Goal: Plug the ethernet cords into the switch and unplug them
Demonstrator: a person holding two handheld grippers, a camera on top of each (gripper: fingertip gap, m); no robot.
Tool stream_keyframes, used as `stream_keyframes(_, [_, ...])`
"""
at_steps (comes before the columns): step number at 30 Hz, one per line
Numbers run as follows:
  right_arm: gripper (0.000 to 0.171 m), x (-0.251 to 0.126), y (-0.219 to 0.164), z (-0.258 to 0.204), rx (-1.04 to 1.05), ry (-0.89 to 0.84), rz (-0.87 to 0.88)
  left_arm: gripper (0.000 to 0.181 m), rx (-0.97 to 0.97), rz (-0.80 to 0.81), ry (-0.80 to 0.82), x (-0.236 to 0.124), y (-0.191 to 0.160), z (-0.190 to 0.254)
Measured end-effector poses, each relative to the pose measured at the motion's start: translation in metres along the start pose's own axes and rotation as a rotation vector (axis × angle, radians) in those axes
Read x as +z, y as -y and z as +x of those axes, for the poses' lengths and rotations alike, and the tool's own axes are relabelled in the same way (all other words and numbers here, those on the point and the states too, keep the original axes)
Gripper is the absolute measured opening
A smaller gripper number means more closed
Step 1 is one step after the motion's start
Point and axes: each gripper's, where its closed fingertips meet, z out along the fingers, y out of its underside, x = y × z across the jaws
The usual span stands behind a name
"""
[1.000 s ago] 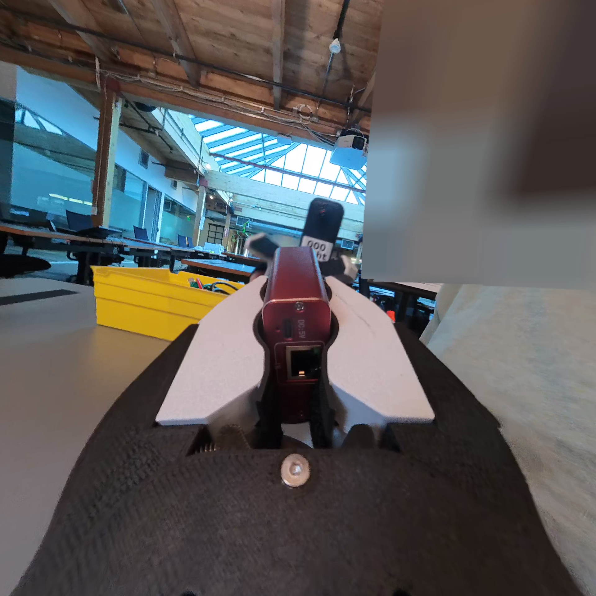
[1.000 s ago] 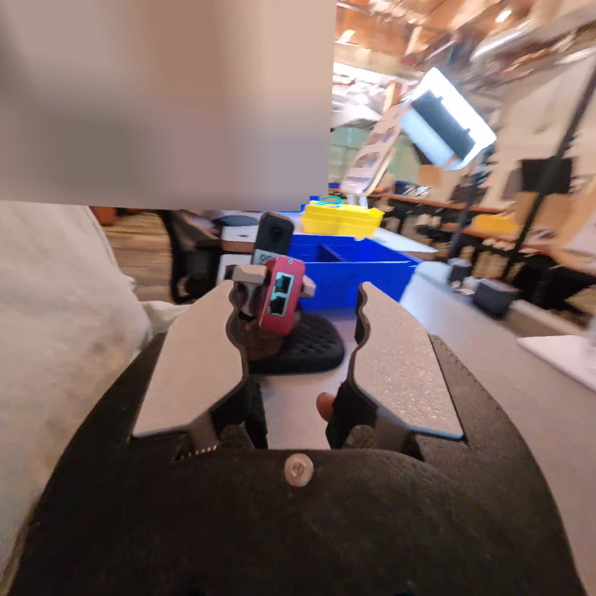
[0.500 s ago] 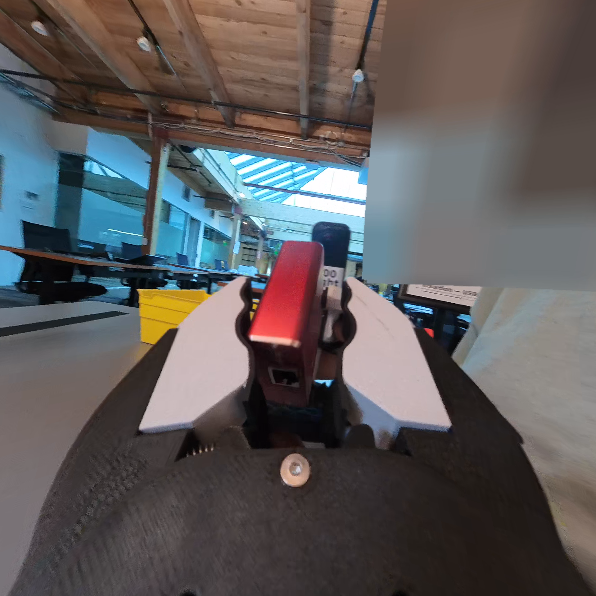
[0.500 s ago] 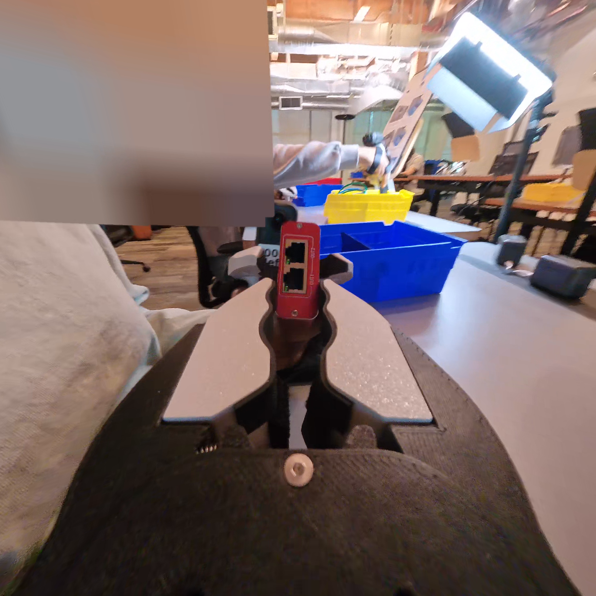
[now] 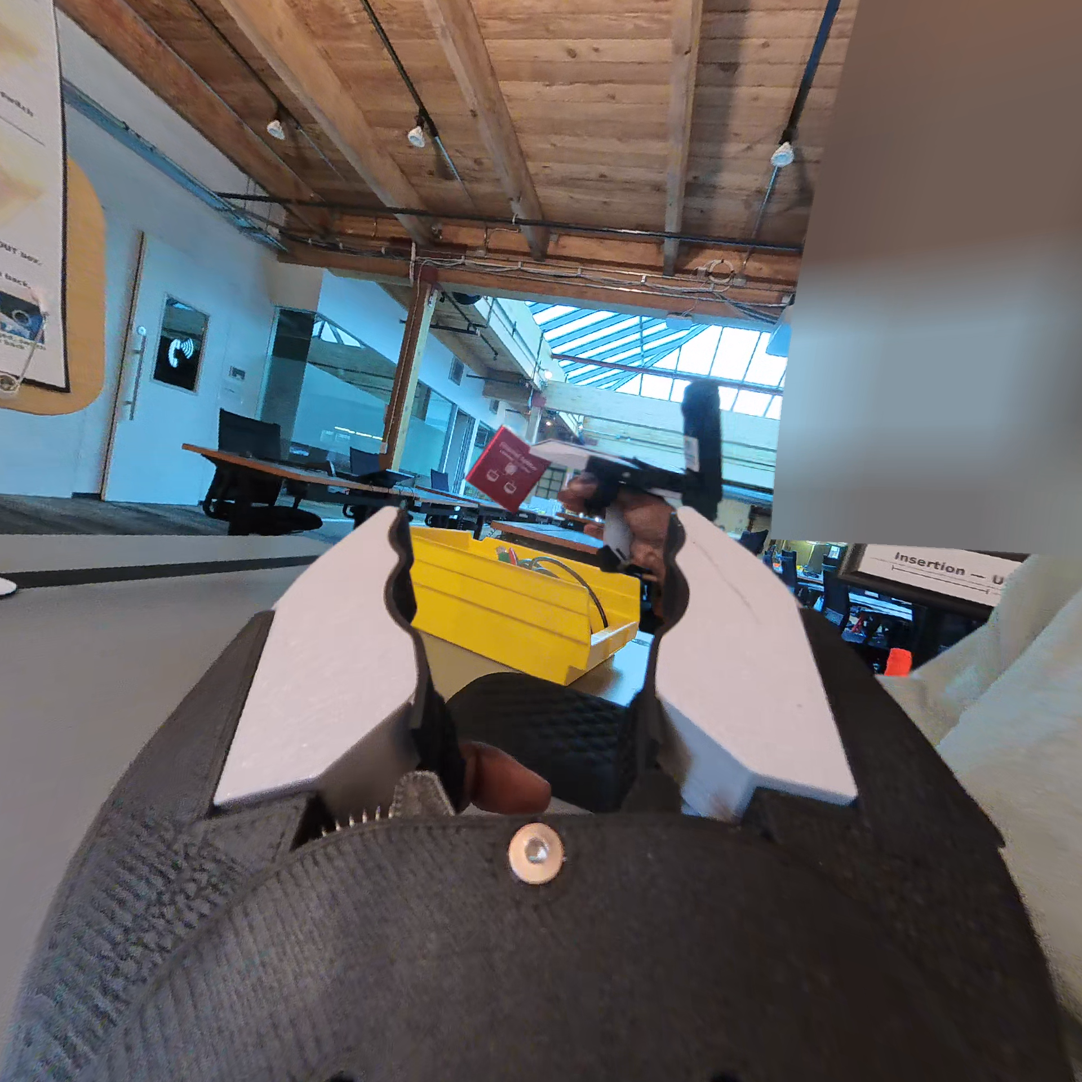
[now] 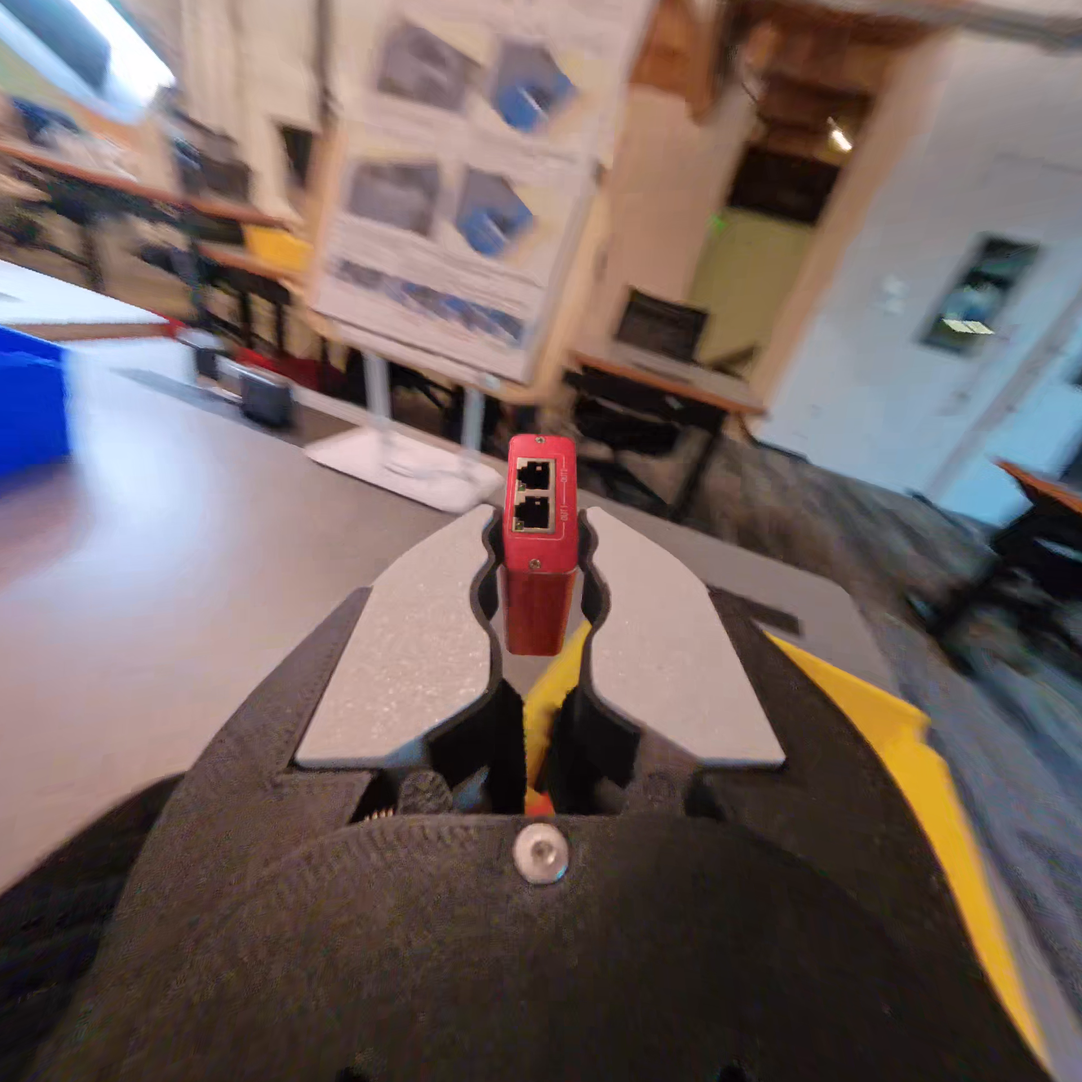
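Bright daylight from a skylight (image 5: 661, 357), left view sharp, right view's background motion-blurred, wide-angle bending at edges

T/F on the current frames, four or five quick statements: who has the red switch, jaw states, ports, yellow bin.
1. The right gripper is shut on the red switch. True.
2. The left gripper also grips the switch. False: its jaws stand open with nothing between them.
3. A cord is plugged into one of the switch's two facing ports. False: both are empty.
4. The yellow bin sits on the table beyond the left gripper. True.
5. The yellow bin is empty. False: cables show inside.
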Motion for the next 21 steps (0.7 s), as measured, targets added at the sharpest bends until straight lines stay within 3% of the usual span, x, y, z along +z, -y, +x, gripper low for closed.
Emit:
stream_keyframes(4, [0.025,0.027,-0.058,0.056,0.028,-0.131,-0.294,0.083,-0.023,-0.014,0.006,0.001,-0.003,-0.003])
stream_keyframes(12, [0.025,0.067,-0.123,0.08,0.073,-0.155,-0.556,0.082,-0.019,-0.064,0.01,0.003,-0.012,-0.003])
stream_keyframes(21, [0.025,0.076,-0.145,0.085,0.087,-0.141,-0.681,0.082,-0.013,-0.083,0.015,0.003,-0.015,-0.004])
